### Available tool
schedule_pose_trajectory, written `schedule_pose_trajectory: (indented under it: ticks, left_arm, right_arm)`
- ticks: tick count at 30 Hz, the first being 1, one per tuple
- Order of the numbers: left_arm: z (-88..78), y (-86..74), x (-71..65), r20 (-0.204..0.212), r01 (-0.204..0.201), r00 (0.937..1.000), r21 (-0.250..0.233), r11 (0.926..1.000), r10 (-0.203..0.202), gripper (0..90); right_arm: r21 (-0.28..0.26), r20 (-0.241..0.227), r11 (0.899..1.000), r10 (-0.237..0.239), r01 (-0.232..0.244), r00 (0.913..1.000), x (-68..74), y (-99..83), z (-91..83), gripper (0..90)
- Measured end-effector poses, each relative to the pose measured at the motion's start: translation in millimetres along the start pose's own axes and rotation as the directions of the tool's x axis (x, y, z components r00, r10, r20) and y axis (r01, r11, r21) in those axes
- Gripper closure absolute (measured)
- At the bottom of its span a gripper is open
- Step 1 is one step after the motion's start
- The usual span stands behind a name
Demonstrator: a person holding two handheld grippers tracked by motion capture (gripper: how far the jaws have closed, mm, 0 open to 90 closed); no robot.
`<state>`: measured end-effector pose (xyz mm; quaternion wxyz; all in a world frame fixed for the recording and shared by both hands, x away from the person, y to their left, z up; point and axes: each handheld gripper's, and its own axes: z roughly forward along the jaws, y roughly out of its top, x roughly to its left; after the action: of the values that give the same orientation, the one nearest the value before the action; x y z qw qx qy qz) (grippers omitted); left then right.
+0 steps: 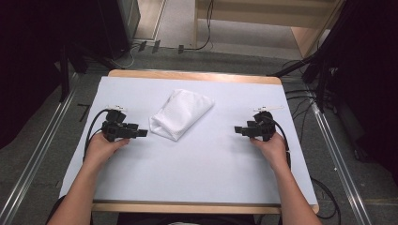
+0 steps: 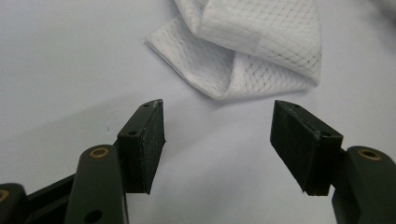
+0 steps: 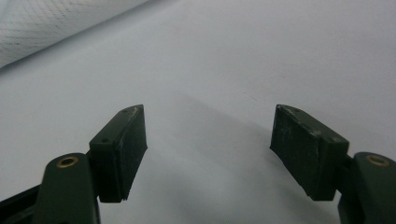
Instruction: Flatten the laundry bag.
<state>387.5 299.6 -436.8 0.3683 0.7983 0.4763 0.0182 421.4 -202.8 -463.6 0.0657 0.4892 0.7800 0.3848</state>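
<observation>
A folded white mesh cloth [image 1: 180, 114] lies on the white table top [image 1: 202, 159], a little left of the middle. My left gripper [image 1: 143, 133] rests on the table just left of the cloth, pointing at it, jaws open with nothing between them. In the left gripper view the cloth [image 2: 252, 51] lies a short way beyond the gripper [image 2: 218, 128], apart from it. My right gripper [image 1: 237, 129] sits at the right side of the table, pointing left toward the cloth, open and empty. The right gripper view shows the gripper [image 3: 208, 135] over bare table, the cloth's edge [image 3: 42, 28] far off.
The table has a wooden rim [image 1: 197, 75] and stands on grey floor. Cables [image 1: 300, 101] trail on the floor at the right. A light wooden bench [image 1: 281, 18] stands behind the table. Bare table surface lies between and in front of the grippers.
</observation>
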Motion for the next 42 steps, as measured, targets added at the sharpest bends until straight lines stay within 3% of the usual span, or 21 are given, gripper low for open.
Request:
schedule_pose_trajectory:
  ticks: [18, 27, 39, 42]
  left_arm:
    - [1.3, 2.0, -2.3, -0.005, -0.022, 0.9997, 0.004, 0.9998, 0.022, 36.1]
    - [0.0, 2.4, -4.6, -0.005, -0.029, 0.9996, -0.023, 0.9993, 0.029, 37.2]
    - [-0.3, 3.5, -5.4, -0.013, -0.029, 0.9995, 0.002, 0.9996, 0.029, 37.1]
    - [-0.2, 3.8, -5.9, -0.011, -0.021, 0.9997, 0.005, 0.9998, 0.021, 37.1]
  right_arm:
    - [0.005, -0.004, 1.0, -0.01, 0.01, 0.9999, 2.4, -0.1, -1.0, 30.6]
    - [0.001, -0.004, 1.0, -0.011, 0.011, 0.9999, 7.3, 1.2, -2.7, 31.5]
    - [-0.011, -0.002, 0.999, -0.044, 0.044, 0.999, 23.6, 6.5, -4.0, 36.1]
    - [-0.017, -0.012, 0.998, -0.058, 0.058, 0.9983, 33.8, 9.7, -4.4, 38.2]
